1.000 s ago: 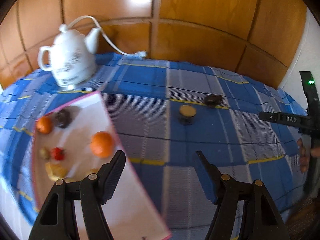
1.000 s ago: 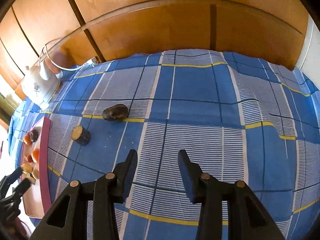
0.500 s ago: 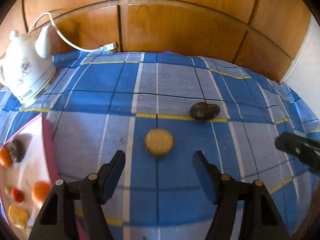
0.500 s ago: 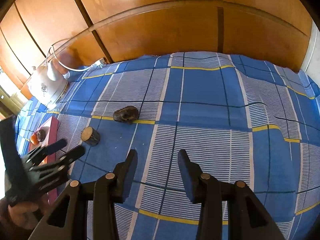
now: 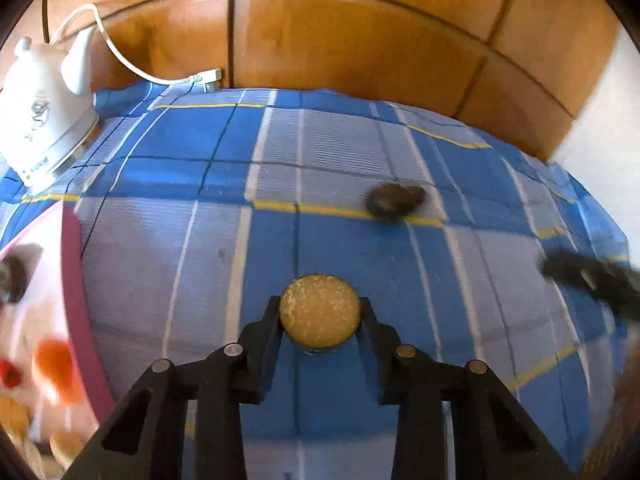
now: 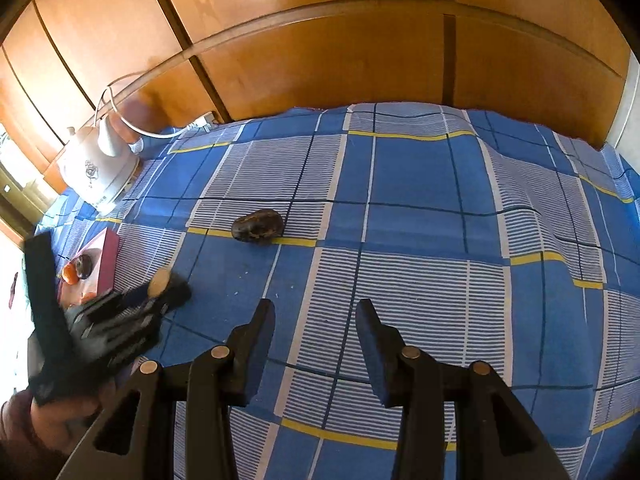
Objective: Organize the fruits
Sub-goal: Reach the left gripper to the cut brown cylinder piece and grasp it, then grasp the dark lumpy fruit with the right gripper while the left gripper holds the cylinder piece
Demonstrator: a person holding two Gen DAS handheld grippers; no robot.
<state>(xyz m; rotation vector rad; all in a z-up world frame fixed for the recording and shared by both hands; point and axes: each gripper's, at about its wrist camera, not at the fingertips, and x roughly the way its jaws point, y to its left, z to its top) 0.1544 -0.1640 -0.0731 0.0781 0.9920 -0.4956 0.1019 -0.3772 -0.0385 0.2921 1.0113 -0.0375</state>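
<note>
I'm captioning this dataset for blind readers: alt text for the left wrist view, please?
The left gripper has just closed on a round, tan-topped fruit slice on a blue plaid tablecloth. A dark wrinkled fruit lies beyond; a white tray of fruit sits left.

No legible text; kettle (image 5: 38,120) shows only a grey emblem, unreadable.

Left wrist view: cut fruit piece (image 5: 319,311) on the tablecloth (image 5: 360,128), between the left gripper (image 5: 320,318) fingers; whole fruit (image 5: 395,201) behind it, rightward; tray (image 5: 76,280) at left; kettle (image 5: 44,120) behind the tray.
</note>
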